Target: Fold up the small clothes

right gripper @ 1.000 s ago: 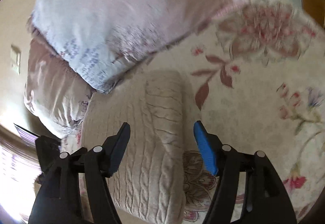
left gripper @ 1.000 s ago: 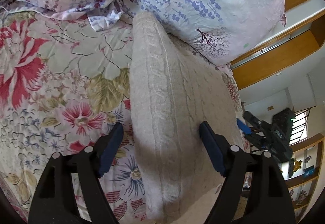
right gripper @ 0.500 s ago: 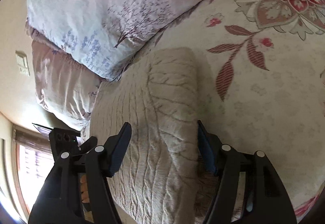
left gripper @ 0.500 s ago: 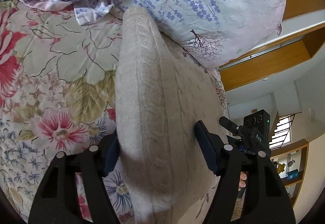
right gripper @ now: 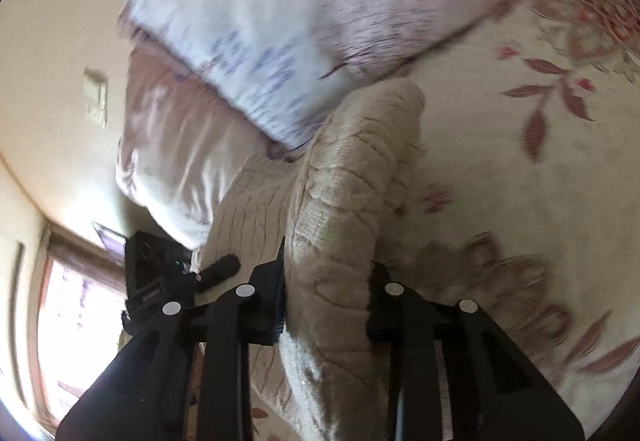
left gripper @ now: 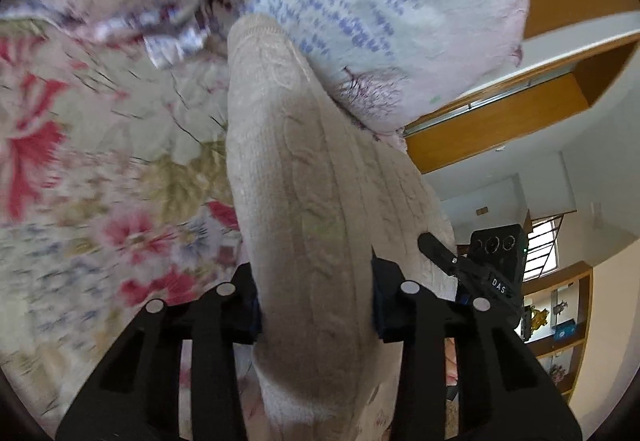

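Observation:
A folded cream cable-knit sweater (left gripper: 296,177) lies on the floral bedspread (left gripper: 80,161), its far end against the pillows. My left gripper (left gripper: 316,297) is shut on its left end, the knit bulging up between the jaws. In the right wrist view the same sweater (right gripper: 344,193) is pinched at its right end by my right gripper (right gripper: 326,293). Each gripper shows in the other's view: the right one (left gripper: 480,265) past the sweater, and the left one (right gripper: 168,273) at lower left.
A white pillow with purple flower print (left gripper: 384,1) and a pink pillow (right gripper: 172,145) lie at the head of the bed, touching the sweater. Wooden trim (left gripper: 500,121) and shelves (left gripper: 556,321) stand beyond the bed's edge. A window (right gripper: 72,321) is at left.
Both grippers have closed from open around the sweater's ends to pinching them. The knit now bunches up between each pair of jaws, and both views are blurred by motion.

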Tool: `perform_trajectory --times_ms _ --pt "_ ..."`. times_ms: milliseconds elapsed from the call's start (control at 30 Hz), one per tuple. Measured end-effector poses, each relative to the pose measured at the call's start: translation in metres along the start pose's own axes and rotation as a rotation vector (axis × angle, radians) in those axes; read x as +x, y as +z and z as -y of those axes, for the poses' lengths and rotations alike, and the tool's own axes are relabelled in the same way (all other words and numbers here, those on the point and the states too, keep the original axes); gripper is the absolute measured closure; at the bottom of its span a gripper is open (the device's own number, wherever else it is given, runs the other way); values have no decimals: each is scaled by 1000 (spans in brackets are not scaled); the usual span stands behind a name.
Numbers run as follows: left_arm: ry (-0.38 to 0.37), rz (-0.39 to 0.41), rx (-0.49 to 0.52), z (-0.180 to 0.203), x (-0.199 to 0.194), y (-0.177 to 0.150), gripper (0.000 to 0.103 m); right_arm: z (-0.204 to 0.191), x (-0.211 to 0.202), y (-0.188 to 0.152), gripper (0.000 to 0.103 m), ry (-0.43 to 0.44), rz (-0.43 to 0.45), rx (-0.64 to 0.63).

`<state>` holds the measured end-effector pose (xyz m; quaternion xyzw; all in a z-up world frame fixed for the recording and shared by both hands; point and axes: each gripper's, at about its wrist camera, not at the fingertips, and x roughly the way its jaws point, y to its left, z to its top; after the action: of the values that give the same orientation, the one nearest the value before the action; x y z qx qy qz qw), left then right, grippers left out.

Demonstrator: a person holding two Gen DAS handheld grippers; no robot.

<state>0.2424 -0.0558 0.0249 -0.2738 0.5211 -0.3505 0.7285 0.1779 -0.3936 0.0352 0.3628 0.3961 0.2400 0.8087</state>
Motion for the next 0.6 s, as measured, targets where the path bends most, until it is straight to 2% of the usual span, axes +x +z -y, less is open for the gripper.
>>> perform_trajectory --times_ms 300,367,433,467,533,567,600 --pt "80 94 12 -34 -101 -12 62 -73 58 -28 76 14 11 -146" --pt "117 108 -22 -55 -110 -13 60 -78 85 -35 76 -41 -8 -173" --pt "188 106 -73 -82 -108 -15 58 -72 113 -39 73 -107 -85 -157" --pt "196 98 -90 -91 -106 -15 56 -66 123 -41 67 -151 -98 -140" --pt "126 111 -135 -108 -107 -19 53 -63 120 -38 65 -127 -101 -120" --pt "111 120 -137 -110 -108 -21 53 -62 115 -36 65 -119 -105 -106" --pt "128 128 -114 -107 -110 -22 51 -62 110 -35 65 -119 -102 -104"
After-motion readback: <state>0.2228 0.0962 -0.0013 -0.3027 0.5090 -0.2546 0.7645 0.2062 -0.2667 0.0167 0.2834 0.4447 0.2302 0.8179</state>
